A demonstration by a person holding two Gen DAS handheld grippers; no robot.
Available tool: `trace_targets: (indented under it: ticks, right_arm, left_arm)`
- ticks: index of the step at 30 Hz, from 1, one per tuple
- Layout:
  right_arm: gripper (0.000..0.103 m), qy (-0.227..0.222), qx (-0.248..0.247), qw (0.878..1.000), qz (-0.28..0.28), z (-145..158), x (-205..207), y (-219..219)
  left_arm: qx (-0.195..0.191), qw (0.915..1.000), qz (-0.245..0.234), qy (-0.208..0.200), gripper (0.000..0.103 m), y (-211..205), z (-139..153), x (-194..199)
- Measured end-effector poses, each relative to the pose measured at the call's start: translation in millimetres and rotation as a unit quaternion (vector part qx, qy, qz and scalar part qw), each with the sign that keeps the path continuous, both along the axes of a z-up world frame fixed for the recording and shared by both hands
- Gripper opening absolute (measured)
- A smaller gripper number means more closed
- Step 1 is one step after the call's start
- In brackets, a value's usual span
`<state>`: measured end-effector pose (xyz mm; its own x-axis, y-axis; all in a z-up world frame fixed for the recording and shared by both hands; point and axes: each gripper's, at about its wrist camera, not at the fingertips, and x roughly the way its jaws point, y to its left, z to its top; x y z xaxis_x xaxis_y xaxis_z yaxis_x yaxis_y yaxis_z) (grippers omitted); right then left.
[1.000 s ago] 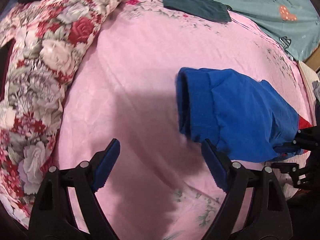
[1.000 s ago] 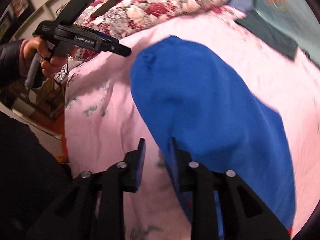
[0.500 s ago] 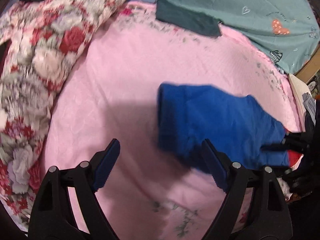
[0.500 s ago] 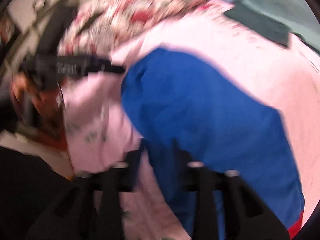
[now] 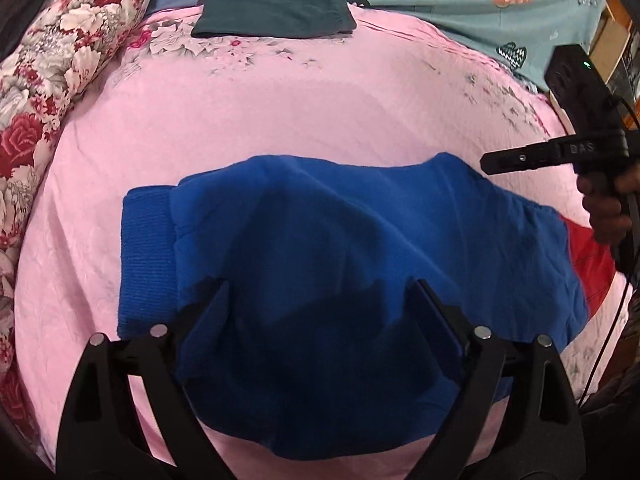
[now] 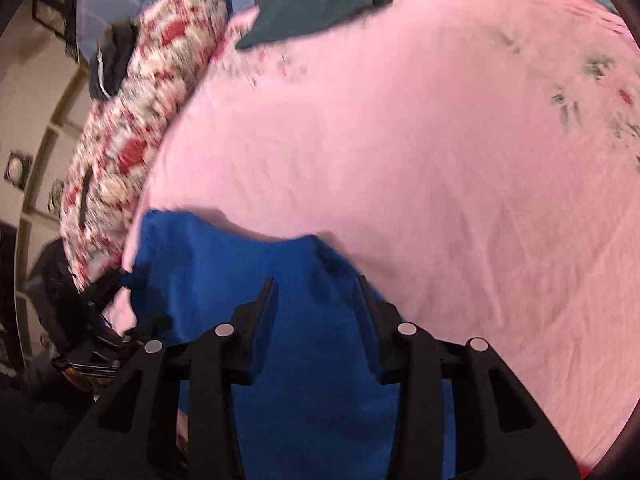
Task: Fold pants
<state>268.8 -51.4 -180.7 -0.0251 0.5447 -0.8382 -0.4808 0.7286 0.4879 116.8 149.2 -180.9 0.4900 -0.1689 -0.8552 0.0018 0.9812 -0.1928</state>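
Two tongs are hanging over the blue pants (image 5: 340, 240), and neither one is holding anything. The left tongs (image 5: 318, 288) are spread wide, with the cloth lying between and under the fingers. The right tongs (image 6: 316, 284) are open too, but not as wide, and they are sitting just above the blue cloth.

The pants are lying on the pink bed sheet (image 5: 280, 112), bunched into a thick folded bundle. A ribbed cuff (image 5: 146, 260) is sticking out on one side, and a bit of red (image 5: 588, 256) is peeking out on the other — it is hard to tell what the red part is.

It looks like one fold is already made and the bundle is lying loose, so the folding is partly done. The next move is probably grabbing an edge again — maybe the cuff end — and bringing it over to make the bundle smaller. The cloth is soft and thick, so the tongs will need to pinch all the layers together, or some will slip out.

A dark green folded cloth (image 5: 276, 16) is resting far off, near the flowered quilt (image 5: 60, 52).
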Motion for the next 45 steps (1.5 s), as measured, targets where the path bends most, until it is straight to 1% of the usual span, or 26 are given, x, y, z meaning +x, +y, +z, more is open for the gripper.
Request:
trace_targets:
  ticks: [3,5,7,10,12,17,20,21,22,23,24,26,27,28,30,31,34,35,37,39,40,41,42,43,44,45]
  right_arm:
    - [0.040,0.040,0.015,0.998,0.049,-13,1,5]
    - [0.041,0.072,0.032,0.993,0.090,-18,1,11]
    - [0.041,0.100,0.035,0.987,0.124,-28,2,19]
    - [0.041,0.115,0.067,0.983,0.126,-34,11,18]
    - [0.043,0.121,0.088,0.981,0.127,-37,12,17]
    - [0.043,0.145,0.143,0.973,0.105,-44,16,5]
    - [0.042,0.134,0.156,0.975,0.089,-45,19,3]
    - [0.039,0.129,0.159,0.975,0.082,-44,20,5]
    - [0.034,0.123,0.157,0.977,0.072,-43,21,5]
    - [0.023,0.113,0.149,0.980,0.062,-42,22,5]
    - [0.009,0.095,0.143,0.984,0.052,-39,25,2]
    - [0.005,0.063,0.132,0.989,0.023,-35,33,-8]
    - [0.002,0.048,0.130,0.990,0.015,-32,36,-11]
    - [0.001,0.022,0.114,0.993,0.003,-29,38,-15]
    - [0.000,-0.010,0.092,0.995,-0.033,-26,44,-22]
    - [0.000,-0.013,0.084,0.996,-0.037,-27,47,-24]
    - [0.004,-0.010,0.066,0.997,-0.040,-22,49,-24]
    - [0.004,-0.023,0.071,0.997,-0.031,-9,43,-23]
    - [0.004,-0.041,0.101,0.994,-0.012,18,26,-20]
    - [0.006,-0.029,0.127,0.991,0.000,26,9,-16]
    - [0.007,-0.026,0.126,0.992,0.001,24,4,-12]
    - [0.008,-0.022,0.109,0.994,-0.002,14,-2,-8]
    - [0.009,-0.021,0.082,0.996,-0.010,2,-5,-5]
    - [0.009,-0.023,0.044,0.998,-0.025,-12,-6,-3]
    - [0.005,-0.027,0.037,0.998,-0.047,-24,-9,-7]
    - [0.006,-0.025,0.042,0.996,-0.070,-25,-12,-11]
  left_arm:
    - [0.009,0.9999,-0.009,0.004,0.091,-1,-2,-1]
    - [0.014,0.9998,-0.010,0.010,0.093,-1,-2,0]
    - [0.016,0.9997,-0.010,0.015,0.093,-2,-3,1]
    - [0.023,0.9994,-0.011,0.023,0.095,-5,-5,5]
    - [0.026,0.9992,-0.011,0.027,0.096,-7,-5,6]
    - [0.032,0.9988,-0.012,0.036,0.096,-8,-5,9]
    - [0.034,0.9983,-0.009,0.046,0.096,-8,-4,12]
    - [0.033,0.9982,-0.007,0.048,0.096,-8,-4,14]
    - [0.030,0.9983,-0.004,0.050,0.096,-6,-2,15]
    - [0.027,0.9984,-0.001,0.050,0.096,-5,-1,16]
    - [0.026,0.9985,0.001,0.048,0.096,-4,0,17]
    - [0.032,0.9986,-0.001,0.041,0.096,-2,3,19]
    - [0.042,0.9984,0.000,0.038,0.096,-2,2,21]
    - [0.053,0.9978,0.002,0.039,0.096,1,0,23]
    - [0.055,0.9977,0.004,0.040,0.096,6,-7,26]
    - [0.056,0.9977,0.002,0.038,0.096,7,-8,27]
    - [0.084,0.9956,-0.025,0.035,0.096,2,-7,26]
    - [0.085,0.9954,-0.030,0.033,0.096,2,-3,24]
    - [0.066,0.9973,-0.023,0.023,0.096,7,6,22]
    - [0.044,0.9989,-0.015,0.010,0.096,13,13,21]
    - [0.042,0.9990,-0.013,0.008,0.096,13,11,22]
    - [0.049,0.9986,-0.017,0.011,0.096,13,5,24]
    - [0.058,0.9980,-0.021,0.015,0.096,13,-2,25]
    - [0.077,0.9966,-0.030,0.012,0.096,11,-11,26]
    - [0.094,0.9946,-0.041,0.012,0.096,6,-15,27]
    - [0.111,0.9926,-0.049,0.008,0.097,2,-15,26]
